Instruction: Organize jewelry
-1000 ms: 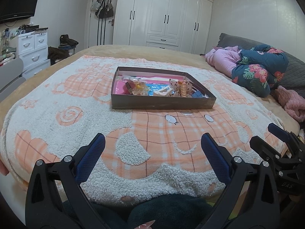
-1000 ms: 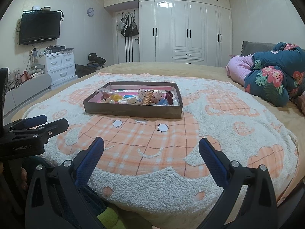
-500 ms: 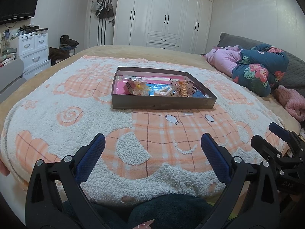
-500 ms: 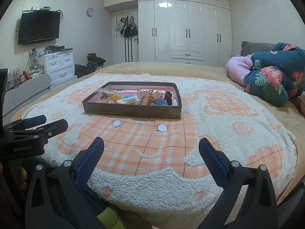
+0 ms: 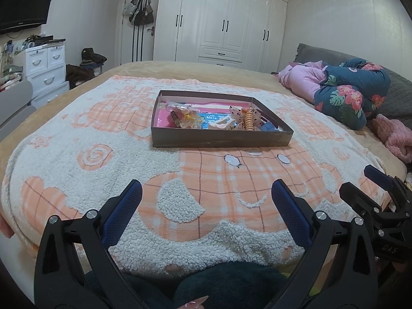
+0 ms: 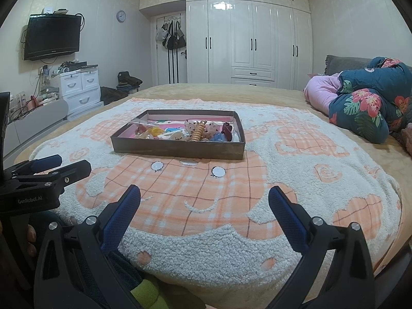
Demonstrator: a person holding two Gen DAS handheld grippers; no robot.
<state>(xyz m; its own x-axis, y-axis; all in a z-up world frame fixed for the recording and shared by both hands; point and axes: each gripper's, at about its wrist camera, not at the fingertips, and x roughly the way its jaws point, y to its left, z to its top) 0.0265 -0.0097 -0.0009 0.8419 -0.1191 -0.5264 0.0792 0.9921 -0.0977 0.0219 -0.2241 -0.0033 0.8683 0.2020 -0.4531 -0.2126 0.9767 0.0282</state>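
Observation:
A shallow brown box lies in the middle of the bed and holds a heap of small jewelry and hair pieces, among them an orange coiled piece. My left gripper is open and empty over the near edge of the blanket, well short of the box. My right gripper is open and empty too, beside it to the right. Each gripper shows at the edge of the other's view.
A fleecy peach and white blanket covers the bed. Folded pink and floral bedding lies at the right. White wardrobes stand behind, a white drawer unit and a wall TV at the left.
Both views have crept very slightly toward the box. Both grippers stay open and nothing on the bed has moved.

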